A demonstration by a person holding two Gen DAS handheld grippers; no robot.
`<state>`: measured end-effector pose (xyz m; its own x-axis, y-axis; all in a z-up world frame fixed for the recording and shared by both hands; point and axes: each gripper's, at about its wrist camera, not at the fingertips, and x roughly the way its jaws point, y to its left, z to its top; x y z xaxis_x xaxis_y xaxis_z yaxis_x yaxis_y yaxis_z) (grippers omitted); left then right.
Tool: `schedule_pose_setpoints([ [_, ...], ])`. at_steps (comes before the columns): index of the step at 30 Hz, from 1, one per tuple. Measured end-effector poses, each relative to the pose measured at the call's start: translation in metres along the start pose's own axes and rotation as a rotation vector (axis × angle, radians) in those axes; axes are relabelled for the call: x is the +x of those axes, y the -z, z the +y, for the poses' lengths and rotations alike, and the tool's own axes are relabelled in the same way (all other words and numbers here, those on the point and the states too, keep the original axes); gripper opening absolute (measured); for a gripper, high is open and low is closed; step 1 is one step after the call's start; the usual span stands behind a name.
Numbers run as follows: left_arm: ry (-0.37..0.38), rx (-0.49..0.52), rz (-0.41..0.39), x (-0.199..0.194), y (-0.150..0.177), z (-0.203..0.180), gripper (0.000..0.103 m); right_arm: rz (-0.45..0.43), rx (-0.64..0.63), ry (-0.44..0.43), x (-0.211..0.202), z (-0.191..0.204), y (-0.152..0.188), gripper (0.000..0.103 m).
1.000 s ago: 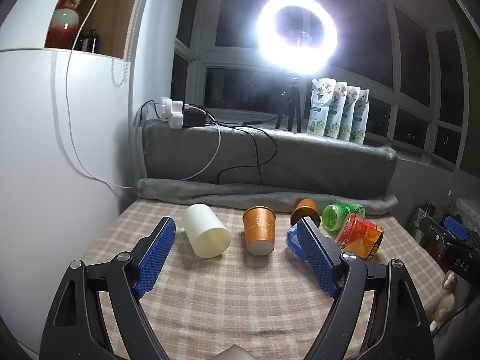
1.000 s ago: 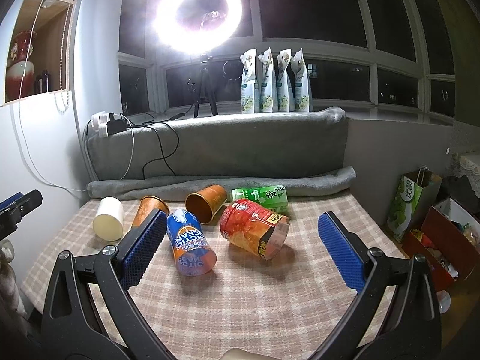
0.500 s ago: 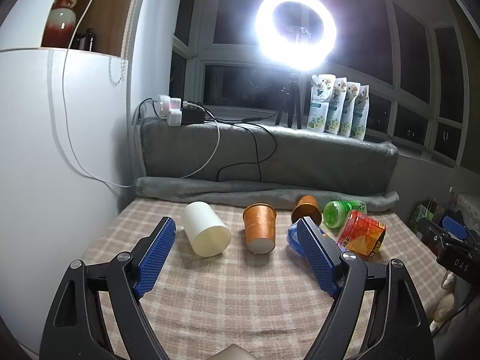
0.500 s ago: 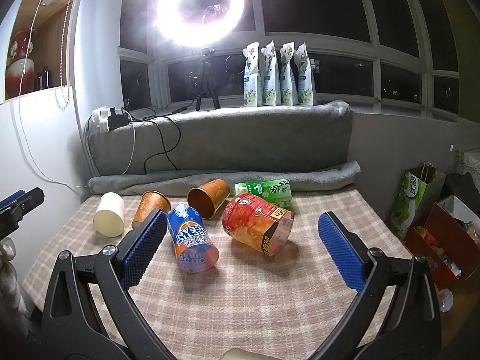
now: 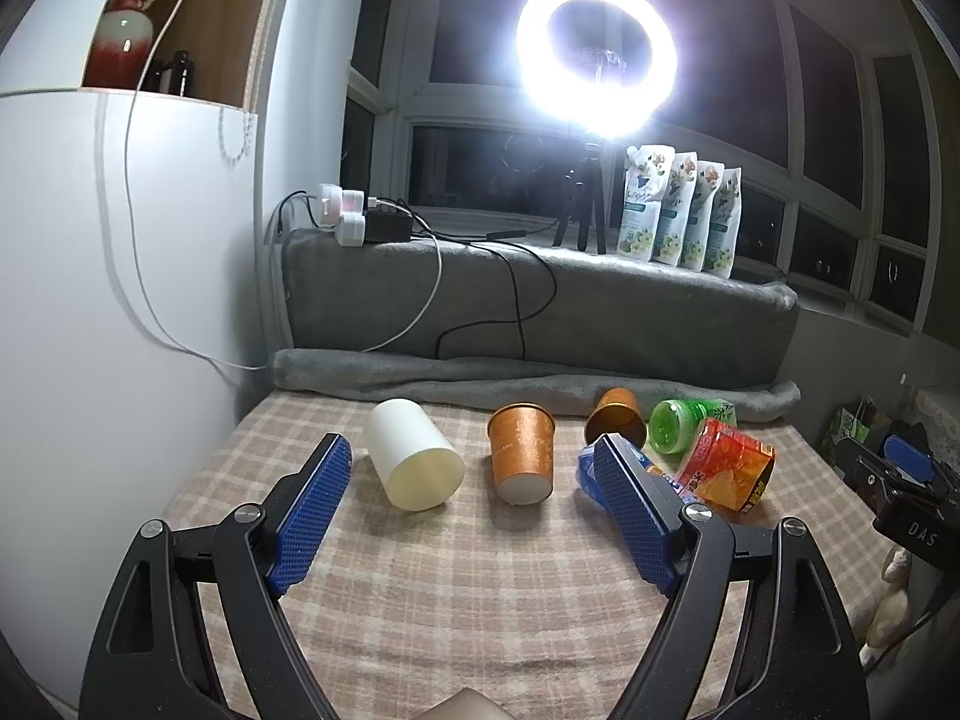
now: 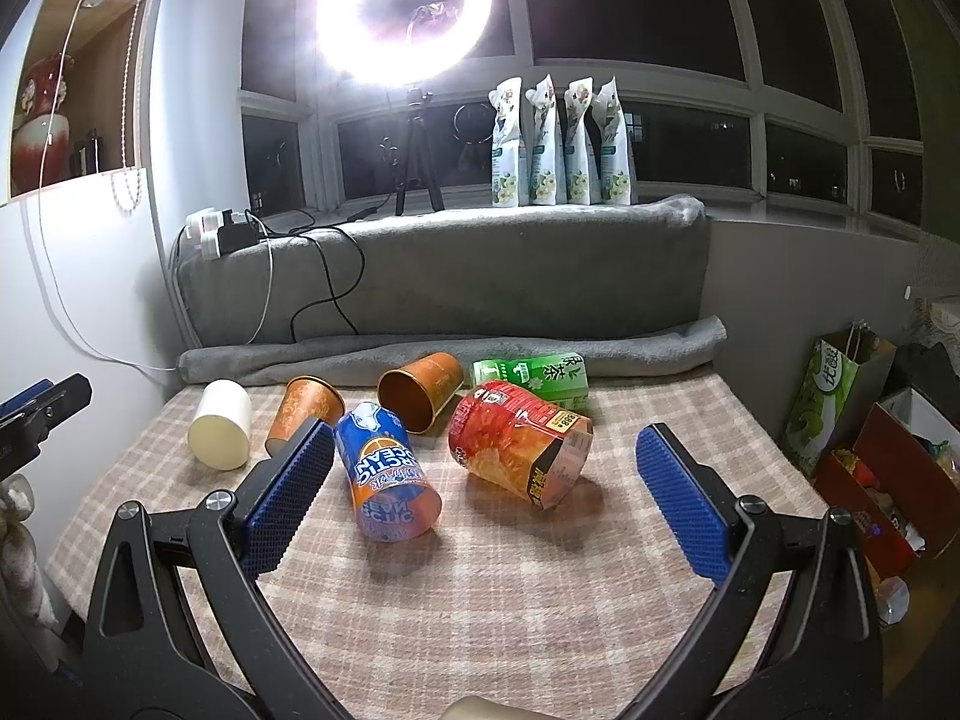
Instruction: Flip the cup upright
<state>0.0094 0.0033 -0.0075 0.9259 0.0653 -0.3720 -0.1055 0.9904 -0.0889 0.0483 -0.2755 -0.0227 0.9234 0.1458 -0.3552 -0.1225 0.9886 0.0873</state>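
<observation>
Several cups lie on their sides on the checked tablecloth (image 5: 480, 600): a cream cup (image 5: 411, 461) (image 6: 221, 432), an orange paper cup (image 5: 521, 449) (image 6: 303, 411), a brown cup (image 5: 617, 417) (image 6: 420, 390), a blue-orange cup (image 6: 384, 474) (image 5: 591, 468), a red noodle cup (image 6: 519, 441) (image 5: 726, 471) and a green one (image 6: 534, 375) (image 5: 678, 426). My left gripper (image 5: 474, 510) is open and empty, short of the cream and orange cups. My right gripper (image 6: 480, 480) is open and empty, short of the blue-orange and red cups.
A grey rolled blanket (image 5: 528, 384) and a padded backrest (image 6: 450, 282) bound the far edge. A white wall (image 5: 90, 330) stands at the left. A ring light (image 6: 405, 6) and pouches (image 6: 561, 144) sit on the sill. Bags and boxes (image 6: 870, 438) lie off the right edge.
Both grippers have crept slightly forward toward the cups, which now look a little closer. Both stay open. No cup has moved.
</observation>
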Motion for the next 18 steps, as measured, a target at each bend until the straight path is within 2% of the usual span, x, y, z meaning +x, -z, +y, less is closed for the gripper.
schedule_pose_setpoints([
  [18, 0.001, 0.0, 0.003, 0.0008, 0.0001, 0.0003, 0.083, 0.006, 0.001, -0.003, 0.0014, 0.0011, 0.0002, 0.102],
])
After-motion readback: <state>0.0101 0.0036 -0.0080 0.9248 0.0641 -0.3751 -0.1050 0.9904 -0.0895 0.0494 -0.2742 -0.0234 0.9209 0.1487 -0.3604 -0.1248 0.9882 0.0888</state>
